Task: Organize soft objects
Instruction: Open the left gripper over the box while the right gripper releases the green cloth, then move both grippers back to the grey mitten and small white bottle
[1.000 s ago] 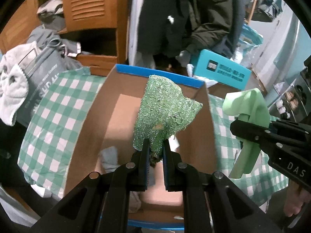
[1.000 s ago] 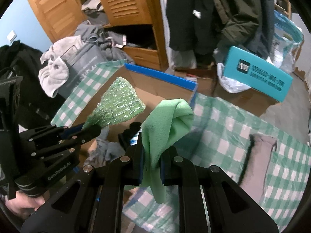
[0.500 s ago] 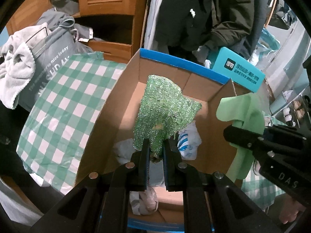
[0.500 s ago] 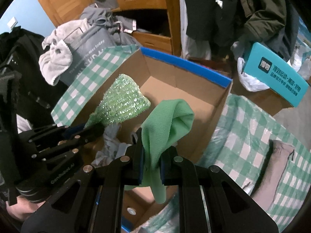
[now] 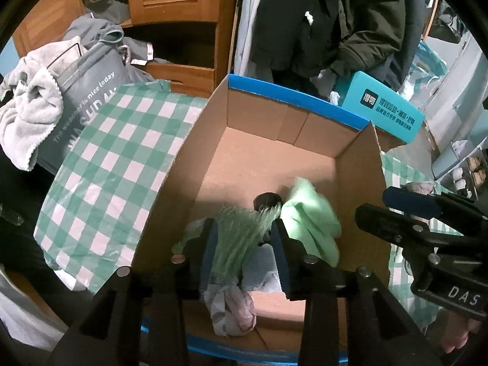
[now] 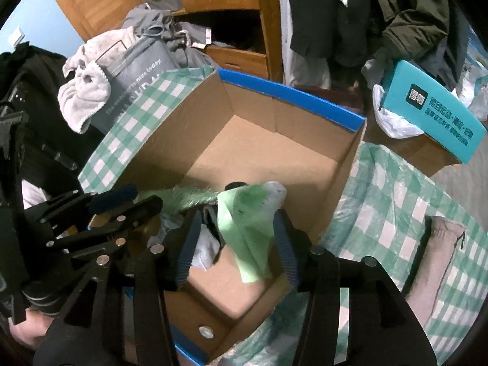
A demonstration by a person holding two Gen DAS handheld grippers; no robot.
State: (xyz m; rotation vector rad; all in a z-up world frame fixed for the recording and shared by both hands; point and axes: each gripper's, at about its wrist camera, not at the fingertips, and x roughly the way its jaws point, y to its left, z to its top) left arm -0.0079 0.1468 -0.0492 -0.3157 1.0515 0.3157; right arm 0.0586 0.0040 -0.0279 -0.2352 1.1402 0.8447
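A brown cardboard box with a blue rim stands on the green checked cloth. My left gripper is open above the box; the sparkly green cloth is blurred in mid-fall between its fingers. My right gripper is open too; the light green cloth drops from it into the box. Several soft items, grey and pink-white, lie at the near end of the box with a black one.
The green checked tablecloth lies on both sides of the box. A beige-grey pouch lies on it at the right. A teal box, a grey bag with towel and hanging coats stand behind.
Both grippers moved over the box and opened. The sparkly green cloth and the light green cloth have been let go and are falling into the box.
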